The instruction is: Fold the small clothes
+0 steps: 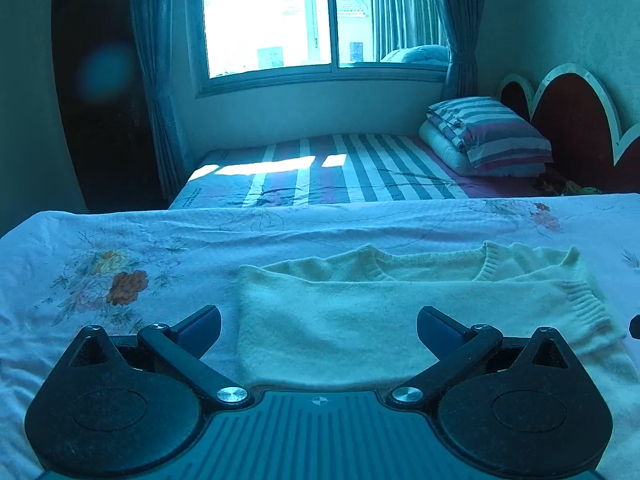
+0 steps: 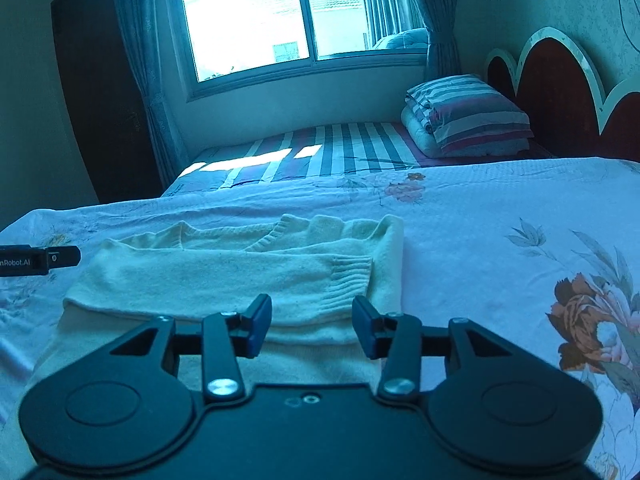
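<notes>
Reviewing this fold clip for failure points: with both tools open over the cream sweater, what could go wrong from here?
1. The folded sleeve with the ribbed cuff only rests on the sweater, unpinned; it could slip off when the body is next lifted.
2. The floral sheet beneath is wrinkled and loose; a low grasp by the right tool or left tool might pinch sheet with knit.
3. The neckline end looks bunched, so the next fold may come out uneven.
</notes>
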A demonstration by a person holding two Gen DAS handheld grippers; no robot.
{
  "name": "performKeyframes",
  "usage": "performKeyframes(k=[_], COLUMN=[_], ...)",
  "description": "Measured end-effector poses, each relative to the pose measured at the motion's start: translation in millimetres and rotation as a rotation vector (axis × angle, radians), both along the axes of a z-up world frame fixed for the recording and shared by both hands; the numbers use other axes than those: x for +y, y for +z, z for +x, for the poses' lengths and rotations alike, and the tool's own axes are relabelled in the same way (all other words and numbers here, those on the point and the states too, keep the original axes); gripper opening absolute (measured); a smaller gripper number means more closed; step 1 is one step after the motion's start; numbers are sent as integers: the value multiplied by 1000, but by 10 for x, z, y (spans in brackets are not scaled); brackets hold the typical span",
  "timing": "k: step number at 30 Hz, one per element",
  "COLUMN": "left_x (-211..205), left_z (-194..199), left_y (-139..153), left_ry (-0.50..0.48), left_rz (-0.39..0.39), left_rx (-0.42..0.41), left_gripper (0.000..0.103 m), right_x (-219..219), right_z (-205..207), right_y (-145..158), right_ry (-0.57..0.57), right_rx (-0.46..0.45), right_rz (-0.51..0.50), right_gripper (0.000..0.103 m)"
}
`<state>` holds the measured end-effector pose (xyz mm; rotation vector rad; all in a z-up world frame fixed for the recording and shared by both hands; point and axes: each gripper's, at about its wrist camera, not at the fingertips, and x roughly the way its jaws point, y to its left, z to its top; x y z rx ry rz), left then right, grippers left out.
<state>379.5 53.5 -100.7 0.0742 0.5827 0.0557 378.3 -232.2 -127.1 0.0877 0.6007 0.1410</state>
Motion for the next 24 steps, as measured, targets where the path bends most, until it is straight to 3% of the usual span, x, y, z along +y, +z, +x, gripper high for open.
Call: performKeyframes(k=[8, 15, 24], left_x=[-81, -123, 111], left_z=[-432, -772, -1907], left_y=[-124, 11, 40], left_ry=[14, 34, 121], left_rz=[2, -15, -18], left_rx=[53, 36, 71], left_gripper=[103, 103, 103], right_x=[70, 59, -42], right_z=[-282, -578, -1502], right_y=[7, 73, -88], right_ry=[21, 30, 58], right_rx=[26, 18, 98], right_rz=[3, -11, 19], right_gripper=[52, 60, 64])
